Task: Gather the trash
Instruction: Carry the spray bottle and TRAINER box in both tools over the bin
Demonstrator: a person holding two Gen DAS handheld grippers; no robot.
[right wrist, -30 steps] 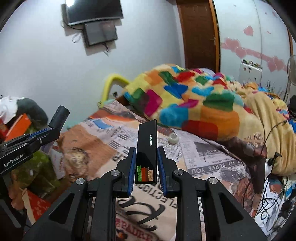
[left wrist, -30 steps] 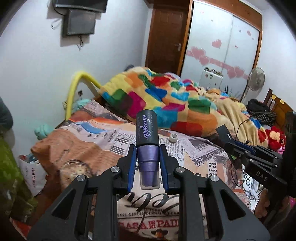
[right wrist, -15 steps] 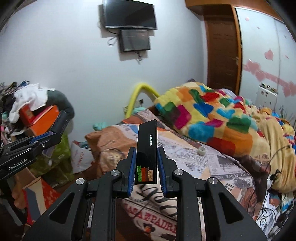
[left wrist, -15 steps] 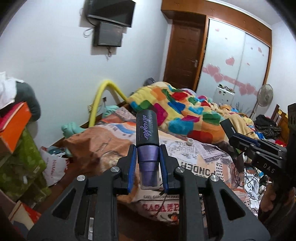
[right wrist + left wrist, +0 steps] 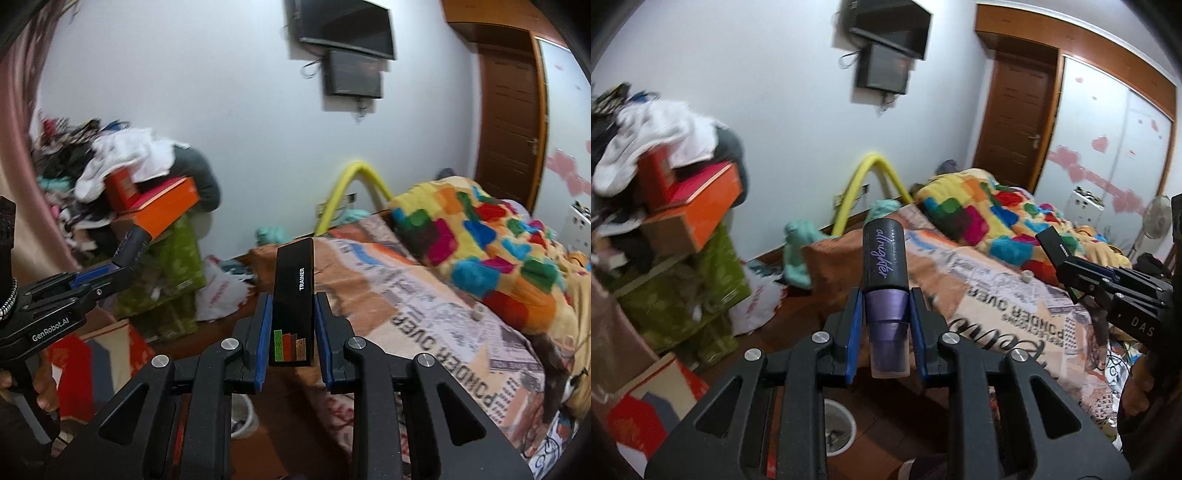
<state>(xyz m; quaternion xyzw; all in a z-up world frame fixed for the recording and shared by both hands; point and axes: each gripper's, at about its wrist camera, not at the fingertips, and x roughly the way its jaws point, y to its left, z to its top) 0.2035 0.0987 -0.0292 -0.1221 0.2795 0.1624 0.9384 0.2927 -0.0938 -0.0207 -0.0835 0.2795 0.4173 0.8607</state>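
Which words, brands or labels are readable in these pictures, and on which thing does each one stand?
"allnighter": on the purple bottle in the left gripper.
"TRAINER": on the black box in the right gripper.
"GenRobot.AI": on the left gripper's body, right wrist view.
"DAS": on the right gripper's body, left wrist view.
"PONDER" and "OVER", upside down: on the bedsheet.
Small print above "allnighter" and the other sheet print: unreadable.
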